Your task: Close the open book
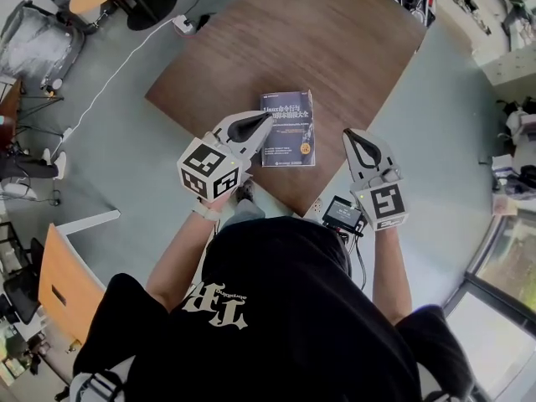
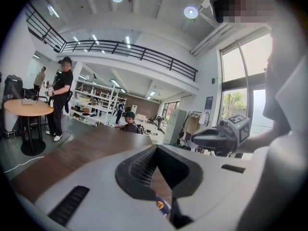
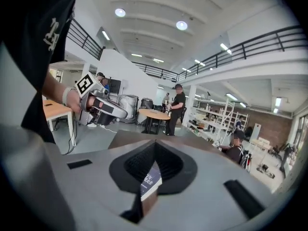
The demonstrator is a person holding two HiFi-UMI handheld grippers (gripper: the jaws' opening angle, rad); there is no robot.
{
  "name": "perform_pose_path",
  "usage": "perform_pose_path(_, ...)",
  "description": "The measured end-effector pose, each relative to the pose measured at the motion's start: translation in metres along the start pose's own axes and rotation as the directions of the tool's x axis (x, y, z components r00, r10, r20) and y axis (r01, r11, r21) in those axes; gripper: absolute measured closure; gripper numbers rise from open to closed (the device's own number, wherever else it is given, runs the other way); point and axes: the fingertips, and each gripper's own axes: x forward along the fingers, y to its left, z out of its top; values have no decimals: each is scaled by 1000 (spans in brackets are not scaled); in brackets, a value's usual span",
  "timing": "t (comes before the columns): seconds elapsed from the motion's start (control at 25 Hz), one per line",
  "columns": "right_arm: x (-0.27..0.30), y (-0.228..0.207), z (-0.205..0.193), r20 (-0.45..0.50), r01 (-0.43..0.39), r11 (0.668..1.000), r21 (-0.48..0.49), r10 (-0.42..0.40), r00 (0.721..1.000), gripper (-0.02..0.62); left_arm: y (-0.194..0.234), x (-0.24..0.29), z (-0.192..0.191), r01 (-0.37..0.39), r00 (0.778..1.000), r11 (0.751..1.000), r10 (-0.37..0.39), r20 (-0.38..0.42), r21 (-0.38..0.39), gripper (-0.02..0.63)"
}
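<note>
One wooden table (image 1: 335, 40), one closed book (image 1: 287, 128) — left gripper (image 1: 265, 119), right gripper (image 1: 358, 134)

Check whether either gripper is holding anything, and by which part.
Nothing is held. The left gripper and right gripper both have their jaws together and empty, above the closed book lying flat on the table.

Worktop (image 1: 335, 48): dark wood grain, matt. Book (image 1: 287, 128): paper, glossy cover. Left gripper (image 1: 266, 117) and right gripper (image 1: 352, 132): smooth matt grey plastic, black ribbed pads (image 2: 139, 170). Floor (image 1: 126, 182): smooth grey.
</note>
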Motion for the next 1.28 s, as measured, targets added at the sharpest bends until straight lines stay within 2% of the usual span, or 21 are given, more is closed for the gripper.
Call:
perform_pose_path(0.12, -13, -2, 12, 48, 2, 997, -80, 2, 999, 607, -5, -6, 7, -11, 1000, 1000, 11, 26, -4, 601)
perform_pose_path(0.24, -26, -15, 20, 87, 35, 993, -117, -25, 996, 607, -8, -10, 9, -20, 999, 1000, 21, 36, -7, 601)
perform_pose_path(0.4, -40, -40, 20, 78, 88, 987, -131, -78, 994, 607, -12, -15, 8, -33, 999, 999, 34, 42, -14, 601)
perform_pose_path(0.52, -44, -42, 30, 53, 81, 982, -172, -73, 996, 607, -14, -20, 13, -41, 997, 999, 43, 65, -37, 601)
perform_pose_path(0.76, -39, -16, 56, 105, 7, 996, -93, 3, 994, 607, -22, -26, 29, -50, 991, 998, 54, 120, -37, 601)
perform_pose_path(1.28, -28, 16, 51, 120, -62, 998, 22, 59, 991, 607, -42, -38, 15, -29, 985, 997, 41, 166, -74, 601)
